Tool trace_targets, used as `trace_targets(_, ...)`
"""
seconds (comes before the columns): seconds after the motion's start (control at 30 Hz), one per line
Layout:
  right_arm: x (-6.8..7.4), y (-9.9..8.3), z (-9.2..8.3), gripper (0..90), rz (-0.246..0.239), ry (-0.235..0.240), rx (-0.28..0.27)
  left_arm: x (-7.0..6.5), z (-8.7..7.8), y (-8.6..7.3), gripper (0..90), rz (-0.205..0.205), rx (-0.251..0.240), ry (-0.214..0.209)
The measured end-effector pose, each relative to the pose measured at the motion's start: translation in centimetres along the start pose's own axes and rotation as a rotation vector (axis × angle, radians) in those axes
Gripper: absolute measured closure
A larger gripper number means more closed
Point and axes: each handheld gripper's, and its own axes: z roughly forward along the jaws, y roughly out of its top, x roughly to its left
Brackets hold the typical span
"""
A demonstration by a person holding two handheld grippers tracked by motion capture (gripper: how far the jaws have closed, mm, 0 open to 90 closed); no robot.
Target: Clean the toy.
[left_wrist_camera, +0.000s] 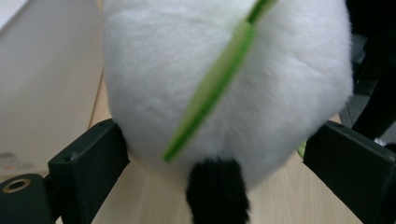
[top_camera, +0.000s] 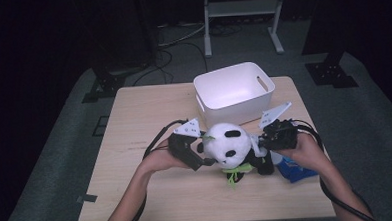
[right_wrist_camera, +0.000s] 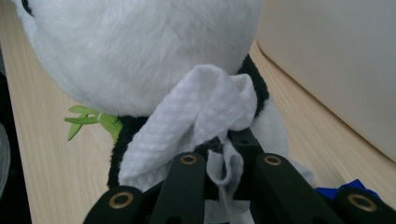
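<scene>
A plush panda [top_camera: 231, 148] sits upright on the wooden table [top_camera: 137, 193], just on the person's side of the white plastic bin [top_camera: 233, 91], which serves as the landmark here; a blue packet [top_camera: 292, 169] lies nearer the person than the bin and to the panda's right.

The left gripper [top_camera: 205, 149] stands at the panda's left flank with its jaws spread wide around the white head [left_wrist_camera: 224, 93]; in the left gripper view the two black jaws bracket the plush on either side, at most brushing the fur without squeezing it, so the tongs there are released; a green felt leaf [left_wrist_camera: 212, 88] crosses the head between them.

The right gripper [top_camera: 261, 143] is on the panda's other side, closer to the bin's near wall; its jaws are clenched on a white tissue [right_wrist_camera: 187, 126], bunched against the panda's neck just below the head.

By my reading the step in hand is wiping the toy with the tissue while the other tongs steady it; the next move likely calls for the left jaws to close gently on the head, so the soft body does not roll away from the bin as the tissue rubs across it.
</scene>
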Motion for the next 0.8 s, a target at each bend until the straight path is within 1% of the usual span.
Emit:
trace_targets(0.03,0.0,-0.1,0.0,85.0,0.003,-0.008,0.000,0.1,0.0,0.0,6.7,-0.002,-0.022,-0.007)
trace_targets(0.1,-0.2,-0.3,0.0,85.1,0.014,0.002,-0.012,0.2,-0.2,0.0,15.0,-0.020,-0.065,-0.034)
trace_targets(0.13,-0.3,-0.4,0.0,85.2,0.021,0.014,-0.024,0.3,-0.5,0.1,23.2,-0.014,-0.080,-0.030)
trace_targets(0.17,-0.3,-0.4,0.0,85.4,0.031,0.025,-0.036,0.3,-0.8,0.3,25.9,-0.021,-0.096,-0.036)
trace_targets(0.23,-0.2,-0.3,0.2,85.5,0.032,0.056,-0.041,-0.1,-1.7,0.9,29.3,-0.004,-0.114,-0.045)
trace_targets(0.27,0.0,-0.3,0.5,85.5,0.023,0.077,-0.033,-0.3,-2.1,1.3,30.0,0.009,-0.113,-0.047)
trace_targets(0.33,0.5,0.0,1.4,85.5,0.010,0.117,-0.021,-0.8,-2.9,2.0,30.0,0.044,-0.078,-0.034)
trace_targets(0.37,0.8,0.1,1.9,85.5,-0.001,0.129,-0.020,-1.1,-3.3,2.2,30.0,0.054,-0.065,-0.030)
trace_targets(0.47,1.3,0.4,3.0,85.5,-0.005,0.169,-0.026,-1.2,-4.0,2.0,30.0,0.050,-0.039,-0.031)
trace_targets(0.53,1.4,0.5,3.1,85.5,0.006,0.183,-0.037,-1.1,-4.2,1.5,30.0,0.031,-0.056,-0.035)
trace_targets(0.6,1.1,0.4,2.9,85.4,0.021,0.188,-0.039,-1.0,-4.3,1.2,29.2,0.021,-0.069,-0.037)
trace_targets(0.67,0.9,0.4,2.5,85.4,0.026,0.177,-0.036,-1.0,-4.3,1.1,27.7,0.010,-0.076,-0.037)
trace_targets(0.73,0.7,0.4,1.8,85.3,0.022,0.158,-0.038,-0.9,-4.3,1.1,26.9,0.012,-0.077,-0.033)
trace_targets(0.8,0.5,0.4,1.0,85.3,0.027,0.147,-0.054,-0.9,-4.3,1.0,26.3,0.008,-0.077,-0.033)
